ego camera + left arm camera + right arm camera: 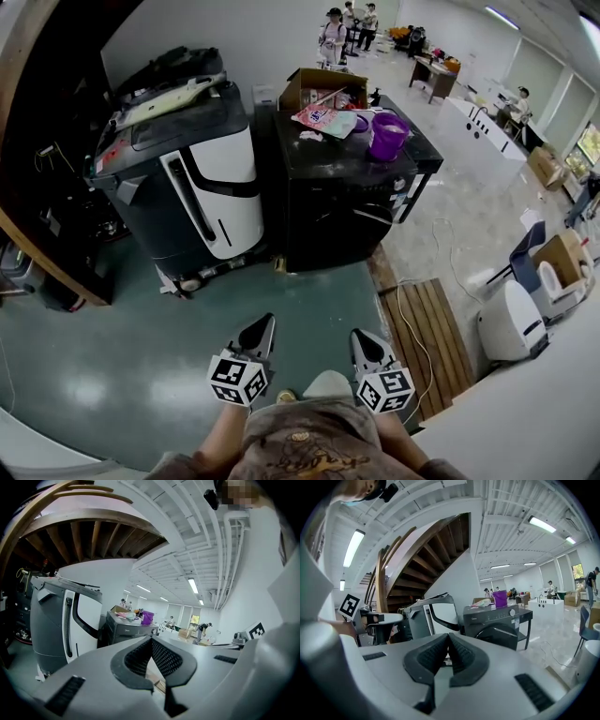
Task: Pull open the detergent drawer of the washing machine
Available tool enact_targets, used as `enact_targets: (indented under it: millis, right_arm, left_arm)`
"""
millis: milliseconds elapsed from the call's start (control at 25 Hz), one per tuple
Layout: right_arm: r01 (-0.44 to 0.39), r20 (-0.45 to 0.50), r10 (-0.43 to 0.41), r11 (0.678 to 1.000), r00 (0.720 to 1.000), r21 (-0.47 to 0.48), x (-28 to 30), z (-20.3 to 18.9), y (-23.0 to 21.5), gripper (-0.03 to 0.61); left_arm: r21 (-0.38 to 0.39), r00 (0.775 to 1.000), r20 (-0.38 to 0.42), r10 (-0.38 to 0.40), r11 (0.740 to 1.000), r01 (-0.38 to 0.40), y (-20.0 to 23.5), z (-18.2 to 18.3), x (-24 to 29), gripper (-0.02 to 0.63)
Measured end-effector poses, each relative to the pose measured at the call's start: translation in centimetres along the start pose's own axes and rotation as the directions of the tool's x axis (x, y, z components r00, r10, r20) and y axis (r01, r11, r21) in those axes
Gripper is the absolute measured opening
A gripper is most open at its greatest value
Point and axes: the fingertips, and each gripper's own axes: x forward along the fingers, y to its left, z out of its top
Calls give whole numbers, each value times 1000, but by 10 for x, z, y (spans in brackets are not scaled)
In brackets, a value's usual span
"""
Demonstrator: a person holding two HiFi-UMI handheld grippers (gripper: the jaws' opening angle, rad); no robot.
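Person stands well back on the green floor, both tools held close to the body. Left gripper [265, 325] has its jaws pressed together with nothing between them. Right gripper [361, 337] is the same, pads meeting at the tip and empty. Both point roughly level toward the machines ahead. Washing machine [337, 202] is the dark front-loader, straight ahead and well apart from either tool, with a purple bucket [388, 136] and a cardboard box [323, 89] on its top. It stands just beside a white-and-dark appliance [202, 187] on its left. The detergent drawer would sit in the upper front strip. It is too small to pick out, but nothing projects from that strip, so it reads as shut. Task judged not yet begun: the approach, spreading a jaw pair, taking the drawer front and pulling it out all remain.
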Motion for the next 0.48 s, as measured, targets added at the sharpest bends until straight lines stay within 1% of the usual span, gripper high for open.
enact_targets:
  millis: [240, 480]
  right_arm:
    - [1, -14, -1, 1000, 1000, 6, 12, -3, 7, 5]
    - [-5, -16, 6, 1000, 1000, 20, 38, -2, -2, 5]
  left_arm:
    - [-5, 1000, 0, -8, 1000, 8, 14, 3, 8, 20]
    - [-2, 1000, -9, -13, 1000, 13, 24, 3, 30, 20]
